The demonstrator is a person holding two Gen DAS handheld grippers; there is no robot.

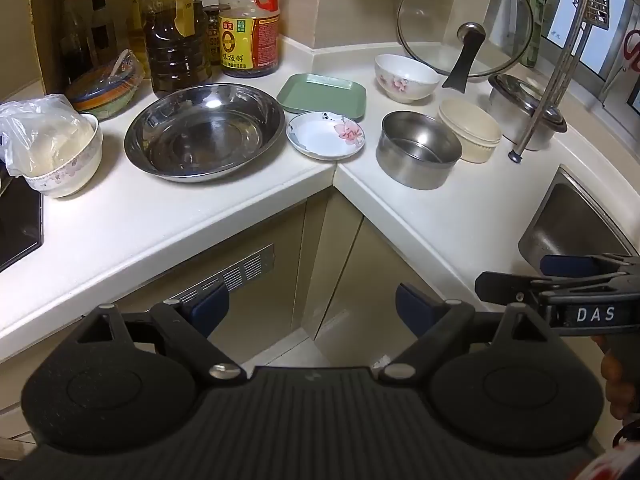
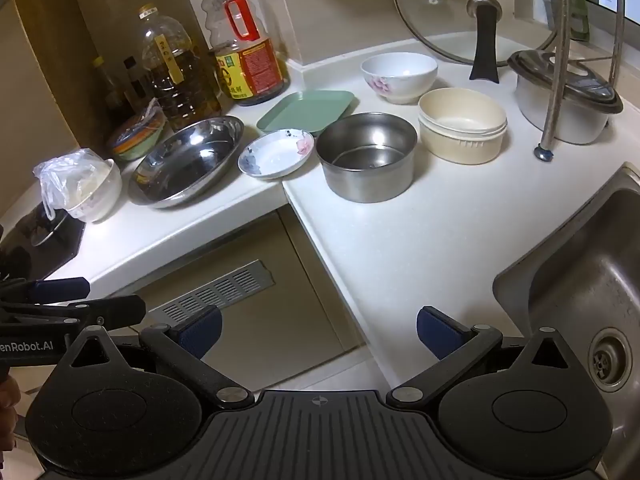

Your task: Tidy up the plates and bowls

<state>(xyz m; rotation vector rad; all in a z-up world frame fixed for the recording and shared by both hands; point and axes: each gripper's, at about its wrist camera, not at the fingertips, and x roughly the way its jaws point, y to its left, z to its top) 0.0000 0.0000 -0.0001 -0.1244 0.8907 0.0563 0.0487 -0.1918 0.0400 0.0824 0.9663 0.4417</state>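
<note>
On the white corner counter (image 1: 168,216) lie a wide steel basin (image 1: 205,131), a green square plate (image 1: 323,94), a small flowered saucer (image 1: 326,135), a white flowered bowl (image 1: 405,77), a deep steel bowl (image 1: 418,155) and a cream bowl (image 1: 469,130). The same dishes show in the right wrist view: basin (image 2: 188,160), green plate (image 2: 306,111), saucer (image 2: 276,153), flowered bowl (image 2: 399,76), steel bowl (image 2: 368,156), cream bowl (image 2: 462,124). My left gripper (image 1: 312,308) and right gripper (image 2: 320,332) hang open and empty in front of the counter edge, well short of the dishes.
Oil and sauce bottles (image 1: 248,20) stand at the back left beside a covered bowl (image 1: 105,87). A bowl with a plastic bag (image 1: 60,152) sits by the hob (image 1: 16,224). A glass lid (image 1: 466,22), lidded pot (image 1: 524,110) and rack leg (image 1: 516,156) stand at the right, near the sink (image 2: 580,300).
</note>
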